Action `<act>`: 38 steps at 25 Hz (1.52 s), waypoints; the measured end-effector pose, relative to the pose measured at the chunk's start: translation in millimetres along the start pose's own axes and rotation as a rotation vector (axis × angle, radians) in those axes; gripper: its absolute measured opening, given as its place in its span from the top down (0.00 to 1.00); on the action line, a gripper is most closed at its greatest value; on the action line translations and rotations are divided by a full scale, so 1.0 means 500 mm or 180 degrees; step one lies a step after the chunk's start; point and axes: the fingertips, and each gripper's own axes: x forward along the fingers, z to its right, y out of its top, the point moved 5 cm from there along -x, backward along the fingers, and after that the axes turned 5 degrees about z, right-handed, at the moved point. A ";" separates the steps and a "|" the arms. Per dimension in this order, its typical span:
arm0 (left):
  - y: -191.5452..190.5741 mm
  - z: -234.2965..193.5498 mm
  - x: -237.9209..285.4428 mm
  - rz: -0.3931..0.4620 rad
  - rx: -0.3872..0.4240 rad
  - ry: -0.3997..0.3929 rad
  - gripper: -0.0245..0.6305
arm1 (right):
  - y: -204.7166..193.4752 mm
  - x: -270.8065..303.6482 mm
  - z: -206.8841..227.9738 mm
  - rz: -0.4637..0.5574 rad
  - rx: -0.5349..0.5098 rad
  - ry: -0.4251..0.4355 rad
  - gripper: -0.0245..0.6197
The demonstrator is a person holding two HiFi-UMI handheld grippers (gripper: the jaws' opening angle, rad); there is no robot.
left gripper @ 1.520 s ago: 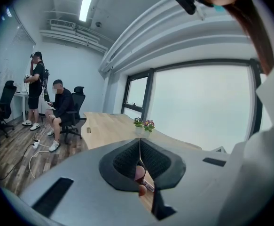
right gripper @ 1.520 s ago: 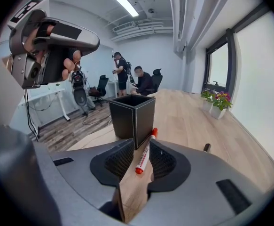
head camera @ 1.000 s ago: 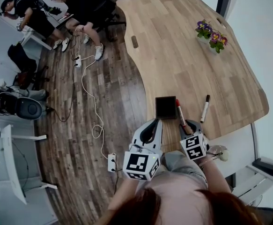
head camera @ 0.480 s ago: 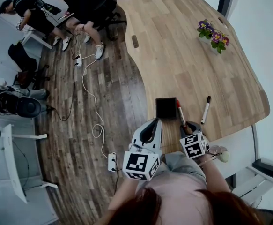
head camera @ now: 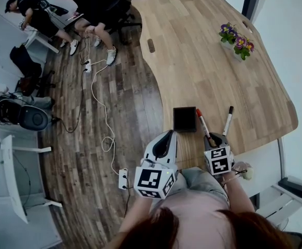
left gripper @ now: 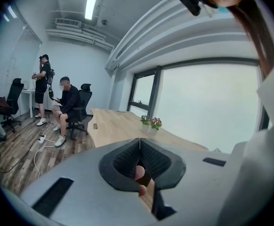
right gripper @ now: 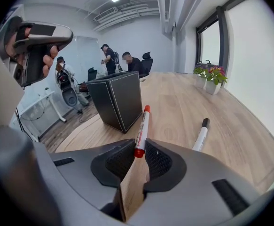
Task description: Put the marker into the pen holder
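The right claw (right gripper: 137, 150) is closed on the near end of the red marker (right gripper: 142, 126). The marker's red tip is pointed away, just right of the black pen holder (right gripper: 117, 100). A black-capped marker (right gripper: 200, 134) is laid on the bench (right gripper: 174, 102) further right. The left claw (left gripper: 139, 145) is shut on nothing, left of the right claw.

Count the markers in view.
2. The red marker, beside the pen holder, is clamped in the right hand-held gripper; the black marker lies on the table to its right. The holder's dark inside could hide more.
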 end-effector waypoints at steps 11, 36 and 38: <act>0.009 -0.014 -0.023 0.0049 -0.0023 -0.0049 0.96 | 0.058 -0.059 0.001 0.0411 -0.0070 -0.0193 0.87; 0.049 -0.053 -0.073 0.0093 0.0044 -0.0319 0.96 | 0.152 -0.190 -0.093 0.0758 -0.0250 -0.0217 0.87; 0.049 -0.057 -0.079 0.0099 0.0038 -0.0317 0.96 | 0.154 -0.192 -0.099 0.0754 -0.0254 -0.0207 0.87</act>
